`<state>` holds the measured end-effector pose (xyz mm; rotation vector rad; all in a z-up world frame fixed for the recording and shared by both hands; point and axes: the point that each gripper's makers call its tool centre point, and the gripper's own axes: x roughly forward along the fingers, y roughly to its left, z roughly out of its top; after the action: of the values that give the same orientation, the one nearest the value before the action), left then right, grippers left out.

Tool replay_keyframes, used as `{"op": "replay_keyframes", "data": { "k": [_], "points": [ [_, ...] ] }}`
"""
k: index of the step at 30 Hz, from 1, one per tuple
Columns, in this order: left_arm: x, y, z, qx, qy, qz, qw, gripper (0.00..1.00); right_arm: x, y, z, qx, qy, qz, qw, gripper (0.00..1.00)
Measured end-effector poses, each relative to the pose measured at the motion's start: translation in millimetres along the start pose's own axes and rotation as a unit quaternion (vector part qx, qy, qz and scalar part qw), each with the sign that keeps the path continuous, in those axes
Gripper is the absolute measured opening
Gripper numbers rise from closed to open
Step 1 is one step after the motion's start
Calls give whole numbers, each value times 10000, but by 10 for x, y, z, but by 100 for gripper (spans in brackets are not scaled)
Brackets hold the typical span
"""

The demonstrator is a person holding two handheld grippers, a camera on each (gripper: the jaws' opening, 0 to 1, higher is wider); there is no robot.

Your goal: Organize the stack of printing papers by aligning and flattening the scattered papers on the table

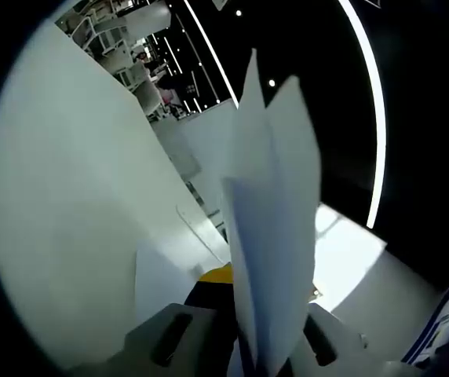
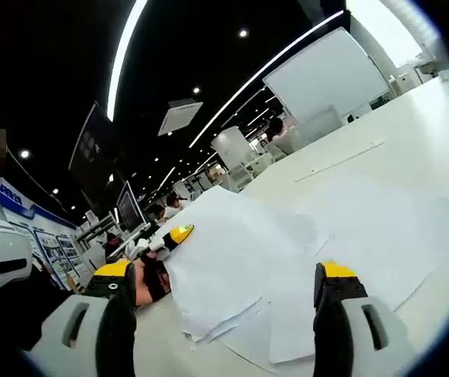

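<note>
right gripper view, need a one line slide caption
Open right gripper facing loose printing papers on a white table, while the left gripper lifts a sheet.

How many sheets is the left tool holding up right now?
2 can be told apart in the left gripper view: one sheet behind, a second sheet overlapping in front, both pinched in the left tool. More may be hidden between them.

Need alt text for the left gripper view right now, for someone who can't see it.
The left gripper is shut on a few white sheets, which stand up from its jaws across the middle of the view. Behind them lies the white table, tilted in the frame, with a dark ceiling and strip lights beyond.
</note>
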<state>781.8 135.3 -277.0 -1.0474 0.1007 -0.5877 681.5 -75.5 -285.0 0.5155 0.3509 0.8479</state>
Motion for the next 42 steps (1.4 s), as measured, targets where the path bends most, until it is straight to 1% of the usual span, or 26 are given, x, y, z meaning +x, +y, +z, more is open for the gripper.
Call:
{"op": "replay_keyframes", "data": {
  "k": [16,29,34,37,42],
  "points": [
    [2,-7,-11,-9,0,7,10000,6,-36,-50,25,-181,-34,-202,9996,89],
    [5,-8,-11,-11,-2,11,10000,6,-77,-162,53,-375,-52,-485,9981,88],
    [4,-19,-18,-5,-1,9,10000,6,-84,-216,45,-550,8,-647,9964,88],
    [2,-26,-23,-6,-1,10,10000,6,-88,-262,30,-846,110,-824,9929,88],
    [1,-32,-29,-13,-1,10,10000,6,-82,-272,28,-915,139,-841,9922,88]
  ]
}}
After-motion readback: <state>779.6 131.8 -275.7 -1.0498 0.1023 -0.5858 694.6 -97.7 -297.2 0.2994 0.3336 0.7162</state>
